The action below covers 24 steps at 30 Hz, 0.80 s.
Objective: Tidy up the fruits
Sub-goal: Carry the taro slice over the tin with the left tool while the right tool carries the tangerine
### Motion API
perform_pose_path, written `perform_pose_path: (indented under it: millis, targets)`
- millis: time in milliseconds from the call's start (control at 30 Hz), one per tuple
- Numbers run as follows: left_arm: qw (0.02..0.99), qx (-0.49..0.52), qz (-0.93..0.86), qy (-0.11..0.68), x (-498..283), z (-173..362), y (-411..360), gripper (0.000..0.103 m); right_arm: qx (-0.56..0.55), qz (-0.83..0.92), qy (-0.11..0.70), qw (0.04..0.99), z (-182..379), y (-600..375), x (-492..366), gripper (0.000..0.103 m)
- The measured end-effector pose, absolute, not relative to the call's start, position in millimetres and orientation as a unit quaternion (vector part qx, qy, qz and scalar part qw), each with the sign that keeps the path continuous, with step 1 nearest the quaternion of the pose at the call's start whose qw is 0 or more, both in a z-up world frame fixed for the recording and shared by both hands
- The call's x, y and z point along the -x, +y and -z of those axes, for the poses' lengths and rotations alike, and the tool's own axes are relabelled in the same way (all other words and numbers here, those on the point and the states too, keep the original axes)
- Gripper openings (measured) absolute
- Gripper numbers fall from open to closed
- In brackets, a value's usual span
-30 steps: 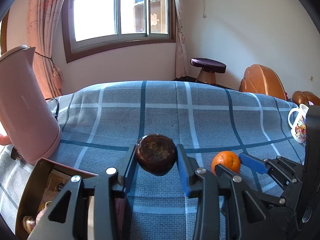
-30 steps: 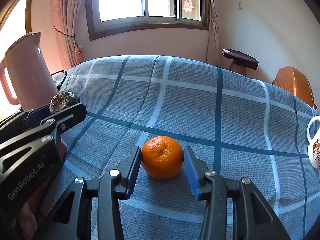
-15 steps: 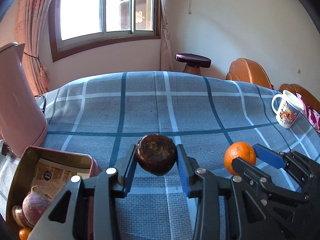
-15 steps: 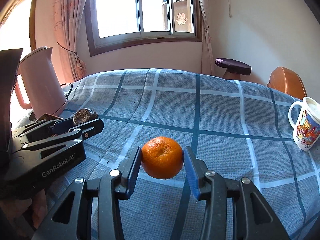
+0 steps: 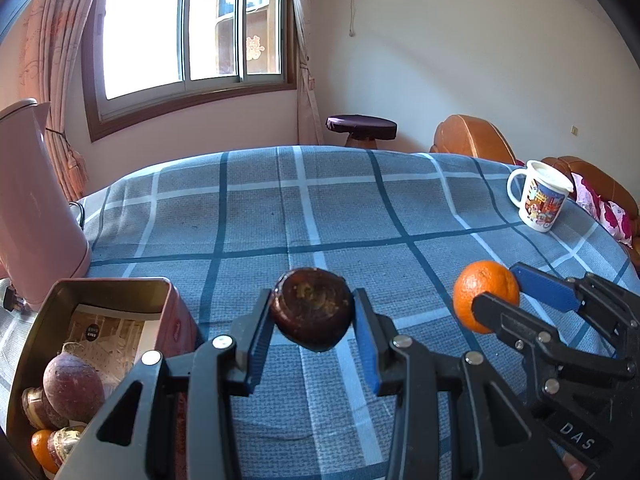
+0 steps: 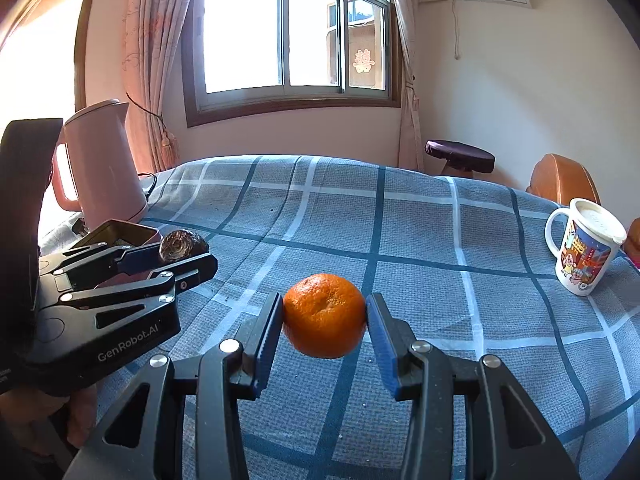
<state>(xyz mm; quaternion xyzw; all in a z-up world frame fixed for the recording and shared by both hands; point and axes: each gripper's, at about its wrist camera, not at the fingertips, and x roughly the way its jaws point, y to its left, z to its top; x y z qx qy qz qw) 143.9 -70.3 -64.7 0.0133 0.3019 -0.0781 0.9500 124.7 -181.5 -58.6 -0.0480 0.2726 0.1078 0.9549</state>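
Note:
My left gripper [image 5: 312,316] is shut on a dark brown round fruit [image 5: 311,314] and holds it above the blue checked cloth, just right of an open red tin [image 5: 100,292]. The tin holds a purplish fruit [image 5: 72,386], a small orange [image 5: 42,450] and brownish fruits. My right gripper [image 6: 324,316] is shut on an orange [image 6: 324,316], lifted off the cloth. The orange also shows in the left wrist view [image 5: 486,294], to the right of the brown fruit. The left gripper with its brown fruit [image 6: 180,245] shows at the left of the right wrist view.
A pink kettle [image 5: 32,208] stands at the left behind the tin, with a cord beside it. A printed white mug [image 5: 540,196] with a lid stands at the right edge of the cloth. A stool [image 5: 362,128] and brown chairs stand beyond the table.
Both grippers have risen and pulled back with their fruits. The orange has been lifted off the cloth. The tin's inside and the mug have come further into view.

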Motion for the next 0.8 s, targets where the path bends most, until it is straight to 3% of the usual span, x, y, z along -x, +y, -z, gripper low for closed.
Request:
perform_pose_path:
  millis: [800]
  targets:
    - [0.961, -0.01, 0.103, 0.257, -95, 56, -67, 0.04, 0.061, -0.106, 0.242, 0.962, 54, -178, -82, 0.045]
